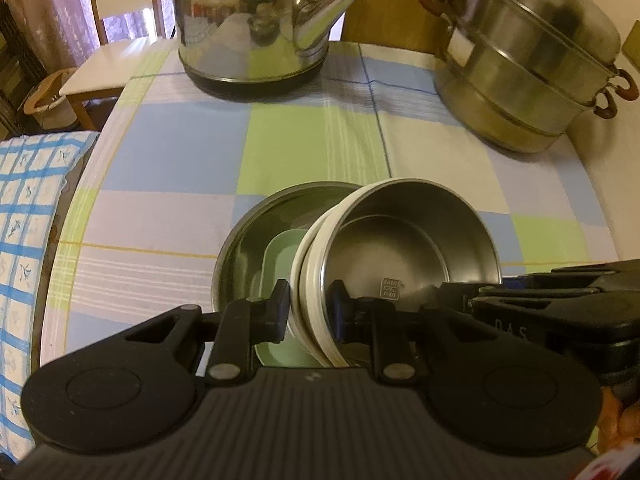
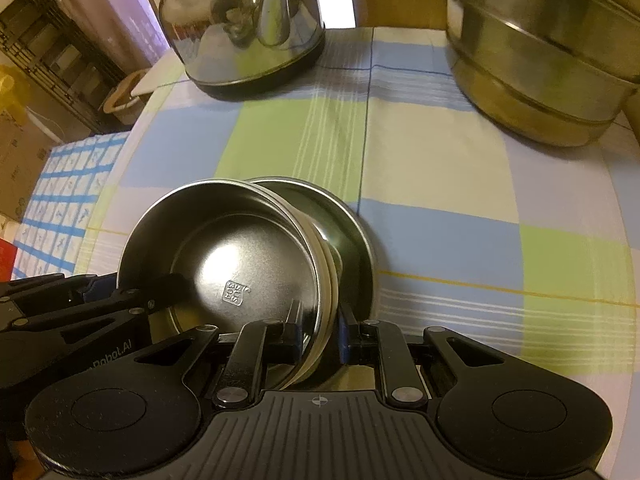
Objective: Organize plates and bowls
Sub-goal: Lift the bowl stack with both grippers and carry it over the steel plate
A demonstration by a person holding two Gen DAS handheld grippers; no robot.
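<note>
Both claws clamp bowl stack point(image 1: 400, 264) rims: left gripper point(image 1: 310, 312) w/ left view only showing green dish point(image 1: 280, 256) (inside steel plate point(image 1: 248, 240)); right gripper point(image 2: 320, 332) opposite.

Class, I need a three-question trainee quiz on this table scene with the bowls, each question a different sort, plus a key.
1. True or false: both hand-held grippers clamp the steel bowl's rim.
2. Which stands at the far left of the table? A) kettle B) steamer pot C) green dish
3. Fill in: the tablecloth is ____.

Key: 1 true, left hand-held gripper, right hand-held gripper; 2 A, kettle, steamer pot, green dish; 3 checked.
</note>
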